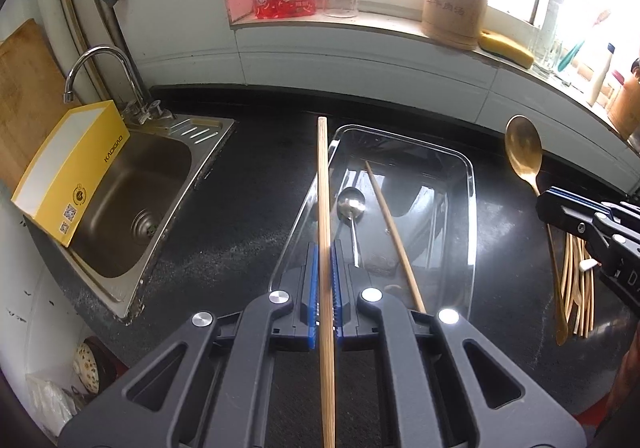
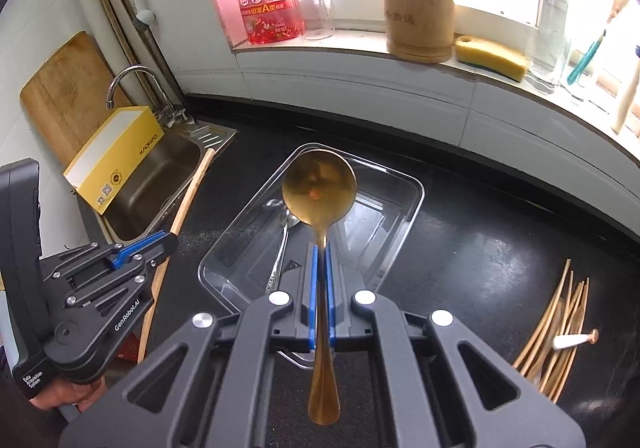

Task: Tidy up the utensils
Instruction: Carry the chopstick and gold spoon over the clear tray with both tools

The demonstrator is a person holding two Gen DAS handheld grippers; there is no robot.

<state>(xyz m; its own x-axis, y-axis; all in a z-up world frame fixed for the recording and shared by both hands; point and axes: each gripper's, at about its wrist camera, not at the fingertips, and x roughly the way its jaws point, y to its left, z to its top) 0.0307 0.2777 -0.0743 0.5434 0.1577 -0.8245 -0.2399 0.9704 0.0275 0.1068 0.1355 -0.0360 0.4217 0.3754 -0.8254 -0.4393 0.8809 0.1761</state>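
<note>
My left gripper point(image 1: 325, 268) is shut on a long wooden chopstick point(image 1: 322, 176), which points forward along the left rim of a clear plastic tray point(image 1: 472, 208) on the black counter. In the tray lie a silver spoon point(image 1: 351, 204) and another chopstick point(image 1: 394, 232). My right gripper point(image 2: 321, 264) is shut on the handle of a gold spoon point(image 2: 319, 188), its bowl hanging over the tray point(image 2: 416, 188). The silver spoon point(image 2: 282, 240) shows under it. Each gripper appears in the other's view: the right gripper point(image 1: 546, 204) at the right, the left gripper point(image 2: 172, 240) at the left.
A pile of several chopsticks point(image 2: 560, 328) with a small white-handled utensil point(image 2: 572, 340) lies right of the tray. A steel sink point(image 1: 132, 188) with a yellow box point(image 1: 76, 168) on its rim sits to the left. The windowsill holds a red detergent bottle point(image 2: 268, 0), a bamboo holder point(image 2: 418, 8) and a sponge point(image 2: 492, 56).
</note>
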